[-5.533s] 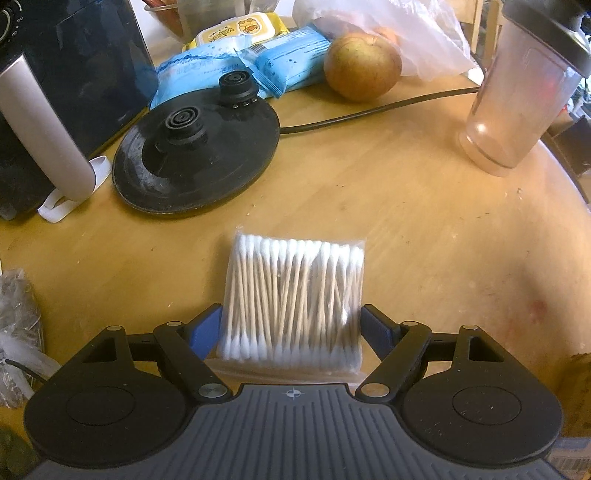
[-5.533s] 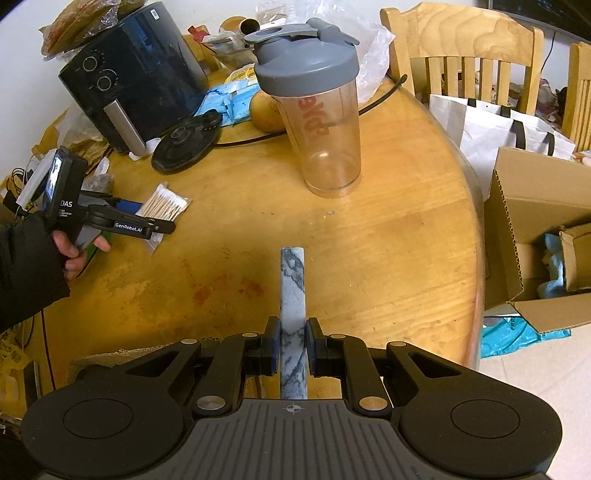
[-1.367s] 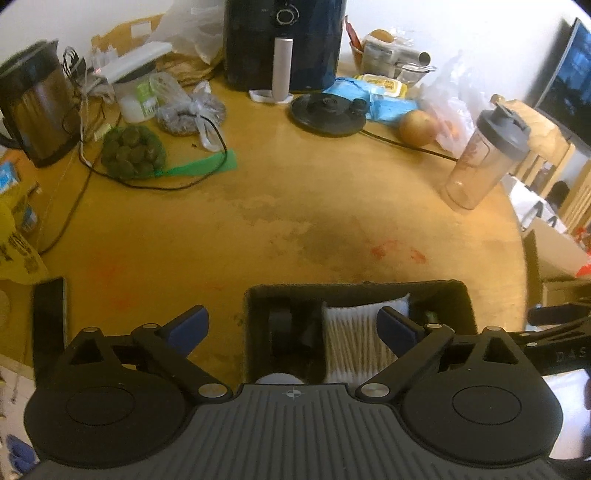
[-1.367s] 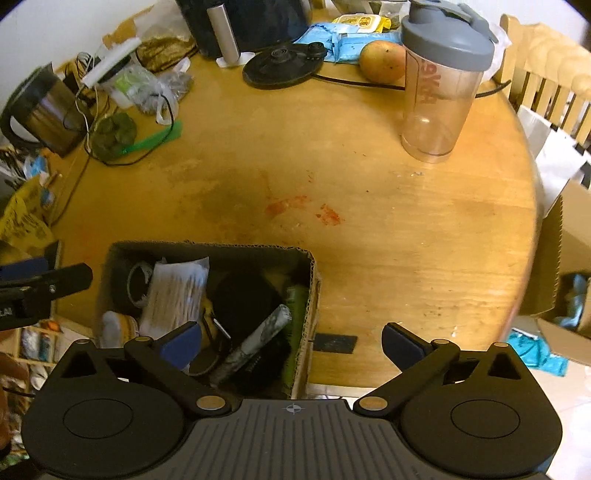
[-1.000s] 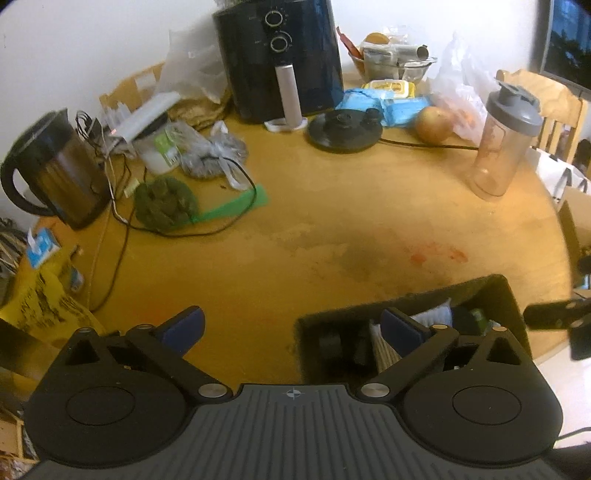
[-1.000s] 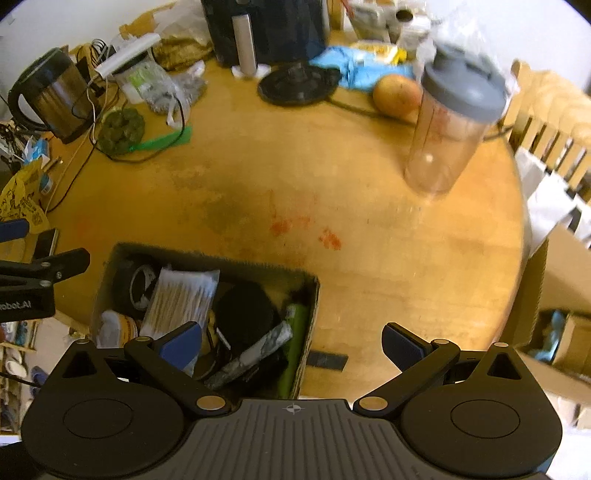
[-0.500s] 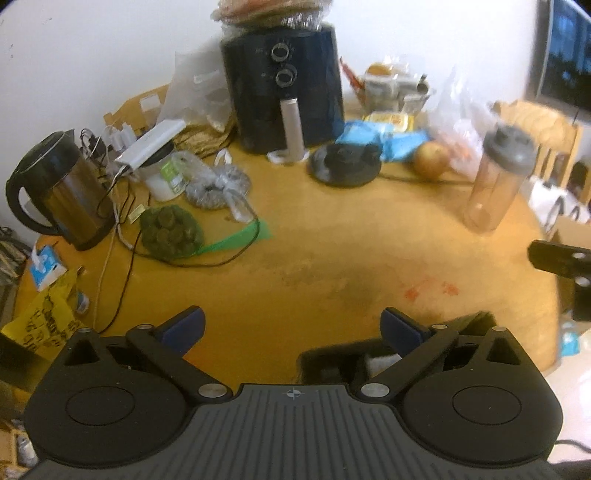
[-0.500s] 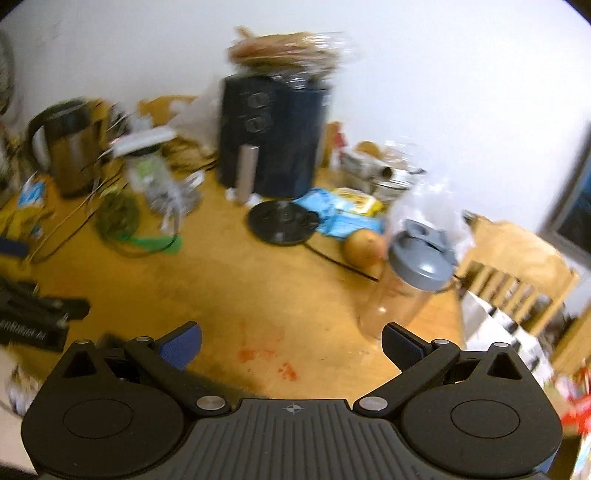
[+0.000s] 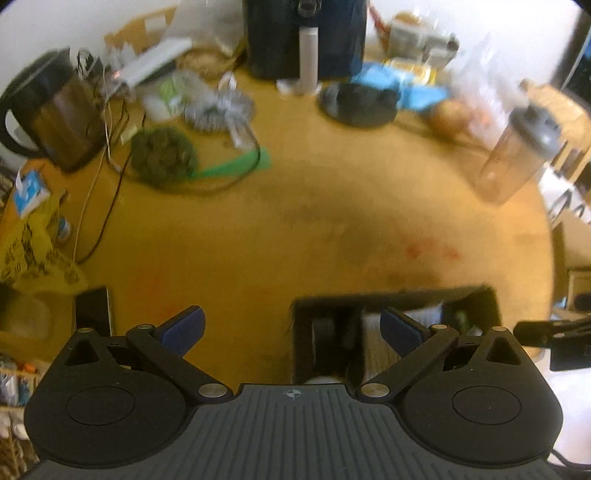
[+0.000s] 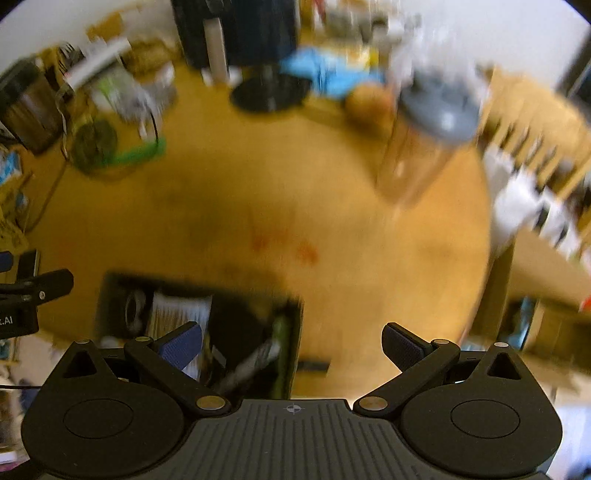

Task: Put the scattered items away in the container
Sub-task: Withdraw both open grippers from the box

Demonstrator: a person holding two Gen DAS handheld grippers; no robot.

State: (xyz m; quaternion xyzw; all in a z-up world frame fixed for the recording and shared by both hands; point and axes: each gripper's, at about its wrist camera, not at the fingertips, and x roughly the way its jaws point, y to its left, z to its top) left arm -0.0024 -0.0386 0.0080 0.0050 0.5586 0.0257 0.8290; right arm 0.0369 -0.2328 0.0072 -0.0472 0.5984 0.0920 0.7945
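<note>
A dark open box [image 9: 391, 295] stands at the near edge of the round wooden table; it also shows in the right wrist view [image 10: 199, 284]. Inside lie a pack of cotton swabs [image 10: 181, 312], a marbled stick [image 10: 255, 360], a green item [image 10: 280, 332] and a dark roll [image 9: 323, 332]. My left gripper [image 9: 291, 330] is open and empty, above the table edge just left of the box. My right gripper [image 10: 291, 345] is open and empty, above the box's right end. Both views are blurred.
At the back stand a black air fryer [image 9: 306, 33], a kettle base [image 9: 358, 103], blue packets [image 9: 417, 92], an apple [image 9: 450, 114] and a shaker bottle [image 9: 517, 155]. A kettle [image 9: 51, 118], cables and a green mesh bag [image 9: 162, 155] are at left. A phone [image 9: 92, 310] lies near the left edge.
Both grippers let go of their items into the box, lifted away and tilted up. Since half a second ago both have tilted back down, so the box shows again.
</note>
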